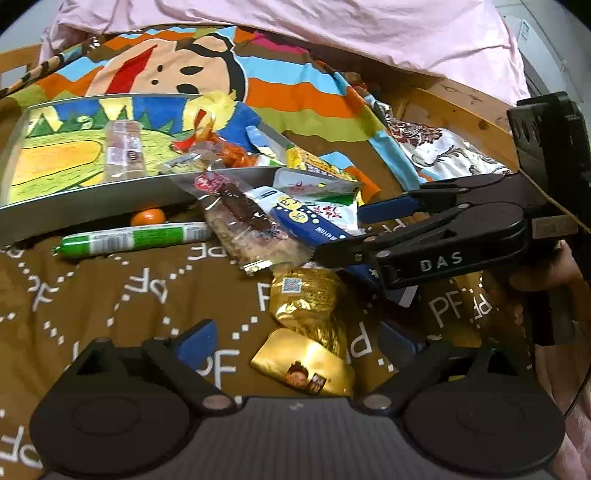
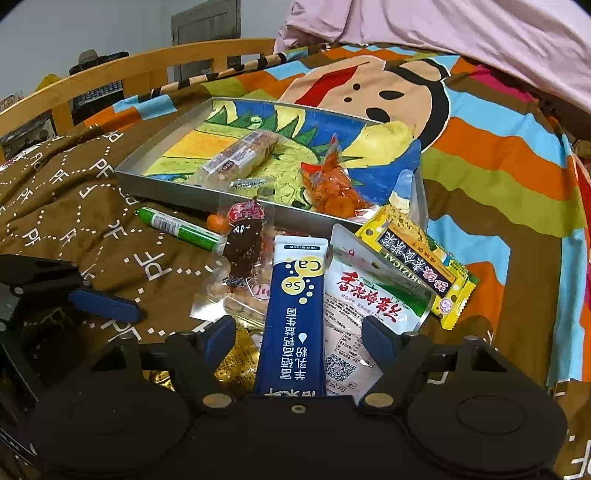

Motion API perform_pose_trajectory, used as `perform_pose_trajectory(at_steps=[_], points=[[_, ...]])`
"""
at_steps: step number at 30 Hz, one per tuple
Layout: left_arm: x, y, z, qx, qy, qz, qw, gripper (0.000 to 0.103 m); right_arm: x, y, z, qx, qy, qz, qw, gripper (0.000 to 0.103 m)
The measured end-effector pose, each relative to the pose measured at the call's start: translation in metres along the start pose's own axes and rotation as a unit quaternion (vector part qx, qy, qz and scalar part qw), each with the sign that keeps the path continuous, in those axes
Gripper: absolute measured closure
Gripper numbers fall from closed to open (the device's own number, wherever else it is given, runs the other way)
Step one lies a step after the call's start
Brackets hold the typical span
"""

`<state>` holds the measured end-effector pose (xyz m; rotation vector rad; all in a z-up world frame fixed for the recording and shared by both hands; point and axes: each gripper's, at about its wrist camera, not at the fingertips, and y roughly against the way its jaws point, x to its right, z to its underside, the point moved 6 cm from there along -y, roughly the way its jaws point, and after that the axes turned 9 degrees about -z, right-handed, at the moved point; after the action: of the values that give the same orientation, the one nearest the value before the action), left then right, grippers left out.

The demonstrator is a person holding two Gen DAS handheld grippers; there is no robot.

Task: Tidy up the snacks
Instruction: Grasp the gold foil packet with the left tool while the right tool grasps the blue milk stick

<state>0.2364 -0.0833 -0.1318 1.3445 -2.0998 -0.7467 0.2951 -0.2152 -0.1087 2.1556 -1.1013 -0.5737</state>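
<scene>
Nearest in the left wrist view, the left gripper (image 1: 295, 341) hangs with its blue-padded fingers spread wide over two gold foil packets (image 1: 306, 332), which lie on the brown bedspread (image 1: 110, 291) printed with white letters; neither finger touches the foil. Just beyond, the right gripper (image 1: 343, 236) reaches in from the right, its fingers apart around the end of the dark blue sachet (image 1: 310, 221).

Seen from the right wrist camera, the right gripper (image 2: 299, 339) has its jaws open to either side of that dark blue sachet (image 2: 295, 314), marked with "Ca" and "Se" bubbles, and of the white packet with red characters (image 2: 365, 306) just beside it. Left of the sachet lies a clear wrapped snack with a dark strip (image 2: 243, 254). To the right, a yellow cracker packet (image 2: 421, 262) rests partly over the white packet.

Farther on, a green sausage stick (image 2: 177, 229) lies on the bedspread with a small orange fruit (image 2: 215, 222) at its end, both just in front of the shallow metal tray (image 2: 162, 184). Inside the tray, over a colourful picture lining, sit a clear wrapped bar (image 2: 240, 155) and an orange-red snack bag (image 2: 332, 188). Behind the tray spreads a bright cartoon blanket (image 2: 480, 147), then pink bedding (image 2: 443, 29) and a wooden bed rail (image 2: 129, 70).
</scene>
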Motion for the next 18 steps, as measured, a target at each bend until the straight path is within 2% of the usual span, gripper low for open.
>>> perform_pose_trajectory(at_steps=[2, 4, 6, 7, 11, 15, 18], points=[[0.0, -0.004, -0.002, 0.0, 0.001, 0.008, 1.0, 0.011, 0.001, -0.004, 0.001, -0.008, -0.006, -0.002, 1.0, 0.035], [0.001, -0.006, -0.004, 0.001, -0.002, 0.018, 0.9998, 0.014, 0.002, -0.007, 0.003, -0.019, -0.007, 0.001, 1.0, 0.044], [0.002, -0.009, -0.006, 0.001, -0.006, 0.031, 0.9995, 0.018, 0.002, -0.009, 0.005, -0.028, -0.003, 0.003, 1.0, 0.058], [0.003, -0.011, -0.006, -0.001, -0.008, 0.037, 0.9993, 0.021, 0.002, -0.009, 0.006, -0.028, -0.004, 0.002, 1.0, 0.06], [0.009, -0.02, -0.008, -0.013, -0.024, 0.049, 0.9984, 0.027, 0.005, -0.008, 0.006, -0.027, -0.006, 0.01, 1.0, 0.062], [0.012, -0.03, -0.008, -0.029, -0.041, 0.035, 0.9981, 0.03, 0.009, -0.007, 0.005, -0.025, -0.016, 0.014, 0.999, 0.062], [0.013, -0.033, -0.01, -0.042, -0.046, 0.019, 0.9979, 0.038, 0.01, -0.007, 0.005, -0.026, -0.015, 0.015, 0.999, 0.062]])
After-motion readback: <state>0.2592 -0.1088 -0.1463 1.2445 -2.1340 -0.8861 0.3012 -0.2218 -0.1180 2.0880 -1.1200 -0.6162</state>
